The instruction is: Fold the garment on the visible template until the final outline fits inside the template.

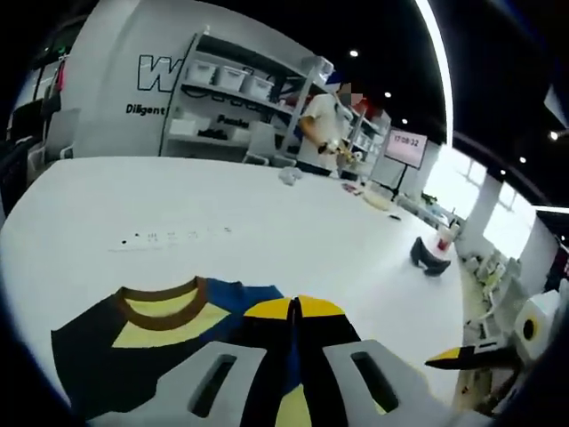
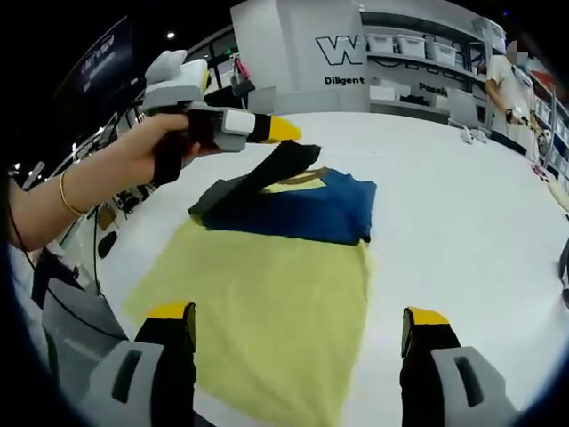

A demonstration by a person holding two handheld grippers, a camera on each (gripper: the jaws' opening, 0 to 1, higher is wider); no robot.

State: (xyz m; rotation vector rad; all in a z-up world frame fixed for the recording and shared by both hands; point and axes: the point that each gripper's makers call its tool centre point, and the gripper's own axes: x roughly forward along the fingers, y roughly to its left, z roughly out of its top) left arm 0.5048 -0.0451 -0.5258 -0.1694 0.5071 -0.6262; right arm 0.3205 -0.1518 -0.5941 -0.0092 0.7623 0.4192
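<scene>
The garment [image 2: 307, 209] lies folded on the white table, with a navy body, yellow panels and a brown collar [image 1: 160, 302]. It rests on the far end of a pale yellow template sheet [image 2: 267, 302]. A hand holds my left gripper [image 2: 280, 131], which is shut on a black sleeve [image 2: 284, 165] and lifts it above the garment. In the left gripper view its yellow-tipped jaws [image 1: 294, 309] meet on dark cloth. My right gripper [image 2: 300, 316] stands open over the near part of the template, holding nothing. Its yellow tip [image 1: 462, 357] enters the left gripper view from the right.
The white table [image 1: 267, 205] stretches far beyond the garment. A dark object with a red cup [image 1: 433, 253] stands at its right side. A person [image 1: 322, 133] stands at the far edge by storage shelves [image 1: 231, 98]. A monitor [image 1: 407, 149] stands further right.
</scene>
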